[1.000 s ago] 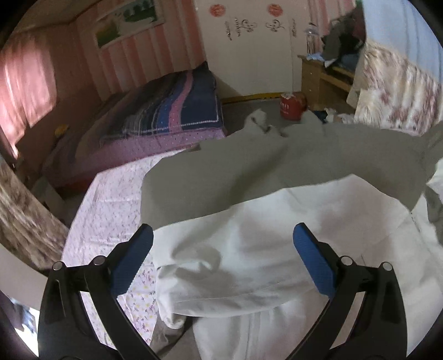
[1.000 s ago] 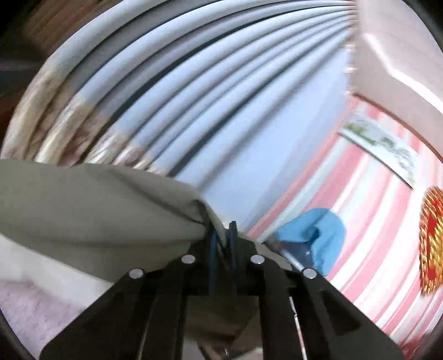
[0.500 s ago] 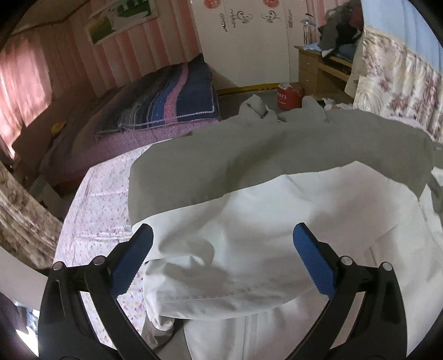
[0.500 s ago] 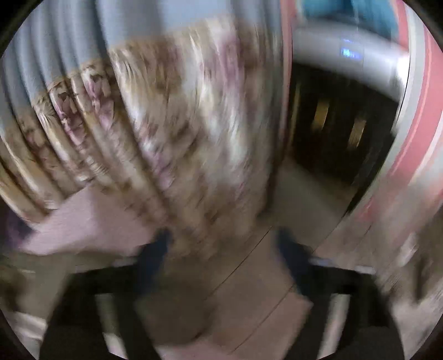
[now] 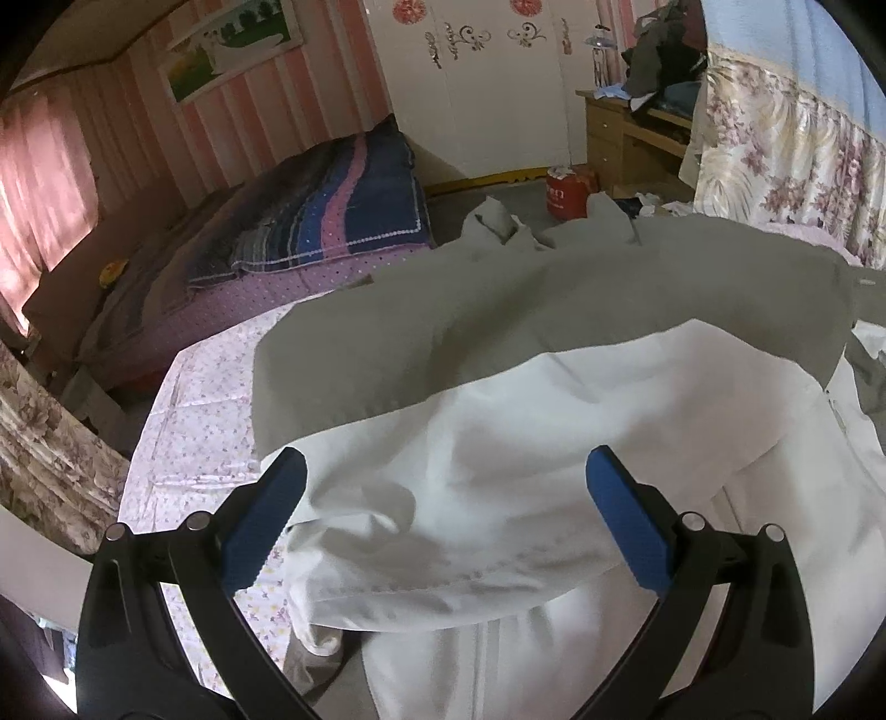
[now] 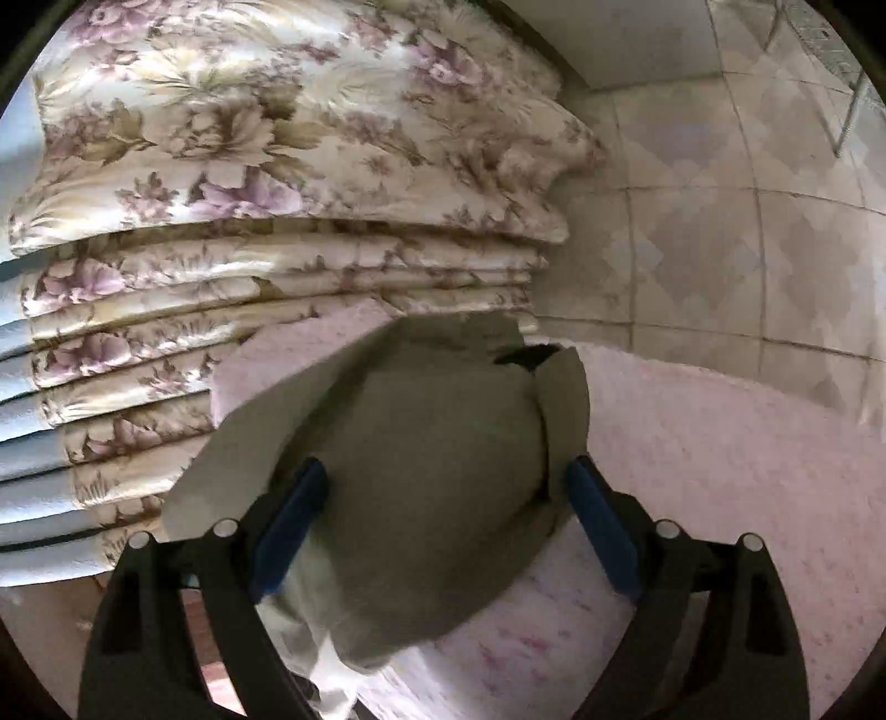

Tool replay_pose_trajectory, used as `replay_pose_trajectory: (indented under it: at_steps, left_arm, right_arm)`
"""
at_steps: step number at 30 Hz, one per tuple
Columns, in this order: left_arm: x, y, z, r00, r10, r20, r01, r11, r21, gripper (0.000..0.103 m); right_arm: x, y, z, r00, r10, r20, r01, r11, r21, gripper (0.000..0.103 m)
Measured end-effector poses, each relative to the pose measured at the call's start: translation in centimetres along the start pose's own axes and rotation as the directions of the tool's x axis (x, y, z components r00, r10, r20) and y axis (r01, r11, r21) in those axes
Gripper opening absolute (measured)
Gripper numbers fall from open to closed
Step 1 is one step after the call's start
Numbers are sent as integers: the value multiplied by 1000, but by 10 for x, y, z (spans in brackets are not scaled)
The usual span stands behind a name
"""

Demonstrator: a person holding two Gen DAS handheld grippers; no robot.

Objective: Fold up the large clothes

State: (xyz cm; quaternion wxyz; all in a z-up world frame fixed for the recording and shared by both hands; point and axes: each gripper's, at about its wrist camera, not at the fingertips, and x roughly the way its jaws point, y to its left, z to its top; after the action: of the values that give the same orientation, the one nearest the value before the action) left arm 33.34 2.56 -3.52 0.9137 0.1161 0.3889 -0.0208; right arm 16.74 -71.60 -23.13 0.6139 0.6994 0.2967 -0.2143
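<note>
Left wrist view, from the left edge across. At 9 o'clock a pink curtain (image 5: 39, 183) hangs over a window; a framed landscape picture (image 5: 232, 47) sits on the striped wall at 11 o'clock. Below it is a second bed (image 5: 183, 288) with a folded striped blanket (image 5: 332, 216) on top. The floral bedsheet (image 5: 194, 421) of the working bed lies bare at 8 o'clock.

The garment (image 5: 498, 443) occupies the centre and right: a large piece of clothing, olive-grey outside, white lining inside, spread on the sheet. The olive layer is folded over the far part; the white lining faces up in the near part. The left gripper (image 5: 440, 520) hangs over the white lining with its blue-padded jaws spread wide, clamping nothing. Whether the pads touch the cloth cannot be told.

Toward 1 o'clock: a white wardrobe (image 5: 476, 83), a red canister (image 5: 562, 194) on the floor, a wooden desk (image 5: 631, 130) piled with clothes, and a floral curtain (image 5: 775, 160) at 2 o'clock.

Right wrist view. Floral curtain folds fill 9 to 12 o'clock. The right gripper (image 6: 446, 520) stands over an olive-grey fold of the garment that bulges between its jaws at centre; the jaws are apart and closing, and the pads are not seen pressing the cloth. Pink sheet lies at 4 o'clock, tiled floor (image 6: 720, 210) at 2 o'clock.
</note>
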Motion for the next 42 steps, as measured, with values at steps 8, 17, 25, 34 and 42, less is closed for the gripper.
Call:
replay_pose_trajectory:
  at_steps: [8,17,25,34,42]
  left_arm:
    - [1,21,3,999,-31,-10,30,996,-88,100]
    - [1,38,4,1000,-15,-11,13,992,-129,100]
    - [6,48,4,999,-1,-51,-6,990,-144,100]
    - [-10,81,7,999,29,-17,-31,979,-202,100]
    - [-12,111,5,1000,7,-20,-13,956,-294,100]
  right_arm:
    - [-29,67,-3,977,65,204,-1,953,-302,9]
    - [-74,215,-110,932,162,325,133,680,-721,9]
    - [-42,317,-309,931,293,216,142,252,-957,6]
    - [23,327,-527,954,234,-186,-162,-120,-979,6]
    - [114,263,-580,928,-241,-283,-333,-198,-922,14]
